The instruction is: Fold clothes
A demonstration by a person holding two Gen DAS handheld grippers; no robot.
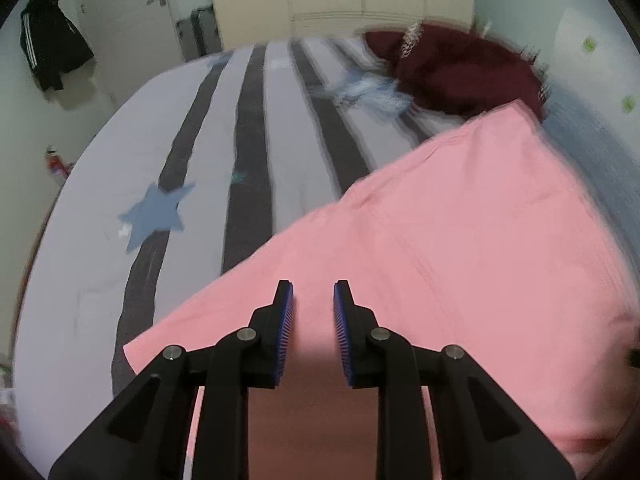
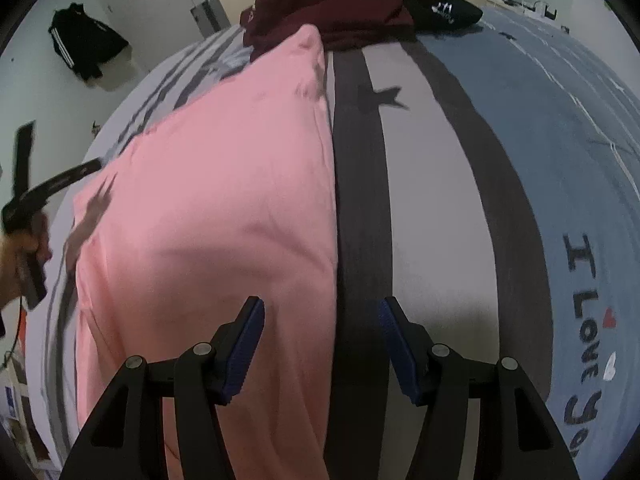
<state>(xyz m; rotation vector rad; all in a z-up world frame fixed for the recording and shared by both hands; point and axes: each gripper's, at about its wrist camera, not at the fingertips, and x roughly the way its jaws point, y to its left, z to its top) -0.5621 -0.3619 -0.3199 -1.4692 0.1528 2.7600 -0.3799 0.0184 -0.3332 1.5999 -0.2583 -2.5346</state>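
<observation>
A pink garment [image 1: 460, 220] lies spread flat on the striped bed sheet [image 1: 192, 128], its long edge running diagonally in the left wrist view. My left gripper [image 1: 313, 292] hovers over its near end. The blue pads stand a narrow gap apart, with only cloth showing behind that gap. In the right wrist view the pink garment [image 2: 224, 184] fills the left half. My right gripper [image 2: 322, 308] stands open above its straight right edge and the dark stripe of the sheet [image 2: 432, 200]. At the left edge of that view a hand [image 2: 16, 256] holds the left gripper.
A maroon garment [image 1: 460, 68] is heaped at the far end of the bed, next to a pale blue-white cloth [image 1: 368, 88]. A black garment [image 2: 452, 10] lies beside the maroon garment [image 2: 332, 12]. A black jacket [image 1: 52, 52] hangs on the wall. Suitcases [image 1: 200, 32] stand by the door.
</observation>
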